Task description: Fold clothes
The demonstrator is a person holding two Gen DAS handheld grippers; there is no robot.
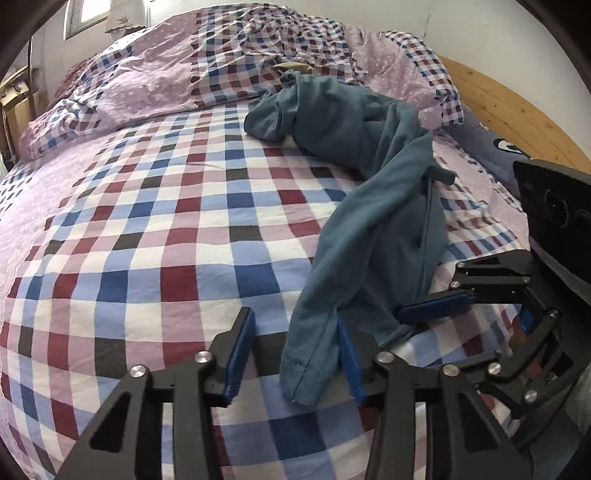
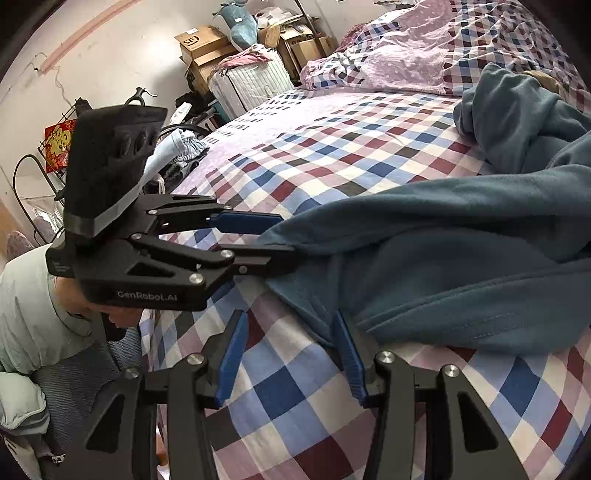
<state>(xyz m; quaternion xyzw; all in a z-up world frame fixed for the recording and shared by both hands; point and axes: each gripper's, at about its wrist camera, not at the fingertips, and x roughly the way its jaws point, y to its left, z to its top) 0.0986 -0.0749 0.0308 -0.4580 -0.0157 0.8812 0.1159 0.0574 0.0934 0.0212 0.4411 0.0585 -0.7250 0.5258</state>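
Teal trousers [image 1: 354, 155] of a fleece-like cloth are spread in a loose, twisted heap across the checked bedsheet [image 1: 147, 229], the bunched part lying toward the pillows and one long leg trailing down to the near edge of the bed, where its stitched hem is seen. That hem end is placed between the fingers of the left gripper [image 1: 295, 354]: the fingers stand apart, with the cloth lying against the right-hand blue pad, and no clamping on it can be made out. A second edge of the garment is met by the right gripper [image 2: 288, 354], whose fingers are likewise held apart, the fabric draped over the tip of one pad while bare sheet shows in the gap; whether the cloth is pinched there cannot be told. Both tools are judged to be set at neighbouring ends of the garment so that it can be taken up, drawn straight and laid flat before any fold is made; folding proper appears not yet begun. A rumpled lilac and checked quilt [image 1: 155, 77] is piled at the far end of the bed, and a wooden headboard [image 1: 495, 99] is seen at the right. Beyond the bed, cardboard boxes [image 2: 201, 44] are stacked against the wall with a plush toy [image 2: 240, 26] resting on top; their contents cannot be seen. A white ribbed suitcase [image 2: 251, 85] stands shut beside them, with pink cloth laid over it.
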